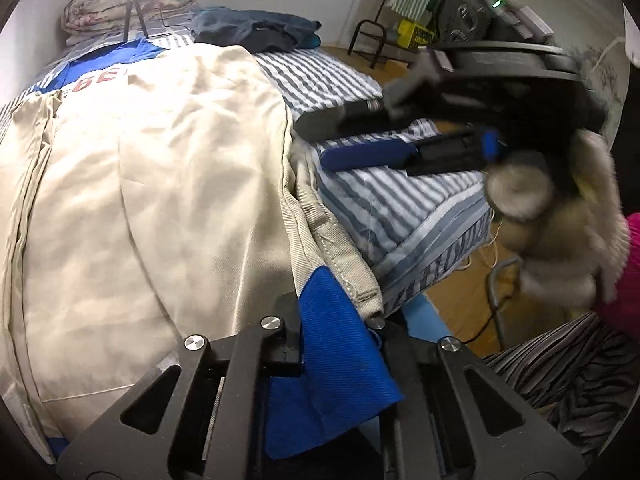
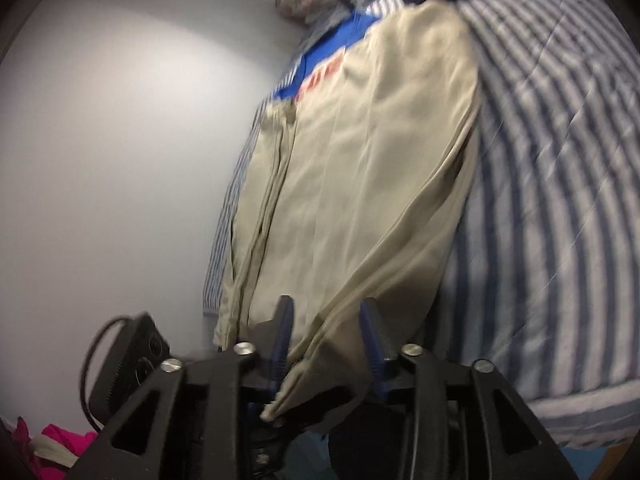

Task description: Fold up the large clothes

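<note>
A large beige jacket (image 1: 160, 184) with blue panels and red lettering lies spread lining-up on the striped bed (image 1: 400, 208). My left gripper (image 1: 336, 320) is shut on the jacket's blue hem corner (image 1: 336, 360) at the near edge of the bed. In the left wrist view my right gripper (image 1: 360, 136), blurred, reaches in from the right with its blue pads (image 1: 360, 156) apart by the jacket's right edge. In the right wrist view the jacket (image 2: 360, 160) stretches away, and its beige edge (image 2: 320, 372) lies between my right gripper's (image 2: 328, 336) spread blue fingers (image 2: 370, 344).
Folded quilts (image 1: 132, 0) and a pile of dark clothes (image 1: 256, 28) sit at the bed's far end, with a small tripod (image 1: 132, 12). A black stool (image 1: 368, 40) and wooden floor (image 1: 460, 304) lie to the right. A furry sleeve (image 1: 560, 232) holds the right gripper.
</note>
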The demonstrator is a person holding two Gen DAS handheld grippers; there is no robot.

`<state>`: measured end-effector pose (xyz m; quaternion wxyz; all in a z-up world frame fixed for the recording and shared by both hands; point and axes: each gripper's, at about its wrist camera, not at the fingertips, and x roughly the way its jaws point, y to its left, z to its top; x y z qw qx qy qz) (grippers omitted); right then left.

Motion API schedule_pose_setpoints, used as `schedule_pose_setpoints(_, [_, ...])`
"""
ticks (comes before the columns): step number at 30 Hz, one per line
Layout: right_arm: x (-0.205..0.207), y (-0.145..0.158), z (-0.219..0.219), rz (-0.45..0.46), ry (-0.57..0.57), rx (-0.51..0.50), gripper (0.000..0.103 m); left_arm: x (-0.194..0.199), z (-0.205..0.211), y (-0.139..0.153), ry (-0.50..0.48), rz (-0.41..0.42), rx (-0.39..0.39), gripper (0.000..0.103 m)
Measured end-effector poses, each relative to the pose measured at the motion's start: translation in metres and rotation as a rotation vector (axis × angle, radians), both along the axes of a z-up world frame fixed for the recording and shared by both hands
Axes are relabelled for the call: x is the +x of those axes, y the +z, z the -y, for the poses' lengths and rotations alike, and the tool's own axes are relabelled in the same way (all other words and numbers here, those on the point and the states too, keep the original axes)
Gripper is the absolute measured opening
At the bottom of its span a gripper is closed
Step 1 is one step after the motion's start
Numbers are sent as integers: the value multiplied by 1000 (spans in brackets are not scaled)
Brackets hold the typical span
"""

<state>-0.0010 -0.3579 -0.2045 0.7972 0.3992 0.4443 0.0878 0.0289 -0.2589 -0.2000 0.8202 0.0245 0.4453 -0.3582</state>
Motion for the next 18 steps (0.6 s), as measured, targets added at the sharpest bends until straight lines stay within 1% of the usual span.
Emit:
schedule_pose_setpoints(3, [18,1,32,-11,-89,-34,52,1,-9,9,22,1,-35,8])
schedule_pose_setpoints(5, [35,-2,52,-25,-128,-70,52,2,-14,13,35,-4,-54,8])
schedule_pose_setpoints(9, [74,-19,88,-34,-207,-34,52,0,-24,21,56,-14,-87,8])
schedule_pose_setpoints(11, [90,-27,101,-40,-252,-29,52,-2,-26,24,60,-12,-95,8])
schedule_pose_setpoints(14, [110,-41,111,-49,-284,15,51,-4,-28,26,62,-13,-107,8])
schedule_pose_setpoints(15, [117,-45,113,-61,-289,16,46,-4,-29,26,64,-19,-113,8])
schedule_pose_setpoints(16, [122,-47,111,-71,-291,11,39,-4,-30,26,69,-28,-123,8])
schedule_pose_setpoints(17, [129,-50,109,-97,-290,-2,24,-4,-31,25,73,-35,-131,8])
schedule_pose_setpoints(18, [133,-51,106,-111,-294,-16,16,-3,-32,24,78,-41,-138,8])
